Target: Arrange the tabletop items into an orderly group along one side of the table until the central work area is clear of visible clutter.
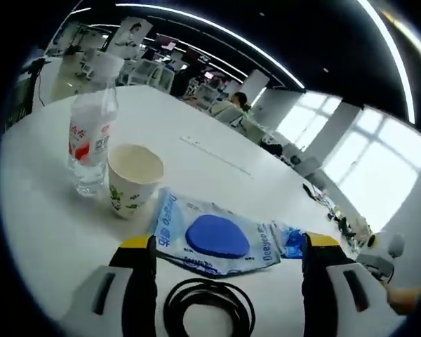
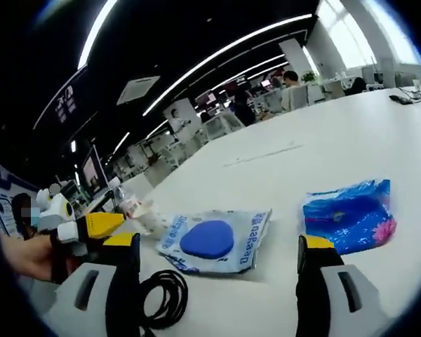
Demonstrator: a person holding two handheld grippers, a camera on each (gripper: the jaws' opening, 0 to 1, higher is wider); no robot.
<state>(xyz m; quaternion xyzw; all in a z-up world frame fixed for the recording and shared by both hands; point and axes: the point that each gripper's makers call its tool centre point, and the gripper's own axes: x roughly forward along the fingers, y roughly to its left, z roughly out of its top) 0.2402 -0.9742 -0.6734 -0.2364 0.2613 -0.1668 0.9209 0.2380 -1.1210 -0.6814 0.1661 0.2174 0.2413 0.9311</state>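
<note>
Nearest in the left gripper view, the left gripper [image 1: 228, 270] stands with its jaws spread wide and nothing between them. A coiled black cable [image 1: 209, 307] lies on the white table [image 1: 42, 232] between the jaws. Just beyond it lies a flat pouch with a blue oval [image 1: 214, 237], and a blue packet [image 1: 289, 240] shows past the pouch's right end. Farther left, a paper cup [image 1: 132, 179] stands upright just beside a clear water bottle [image 1: 91, 140].

Similarly, in the right gripper view the right gripper [image 2: 221, 270] is spread apart and empty. The cable [image 2: 161, 298] lies beside its left jaw, the pouch [image 2: 214, 241] ahead, and the blue packet [image 2: 351, 216] to the right.
</note>
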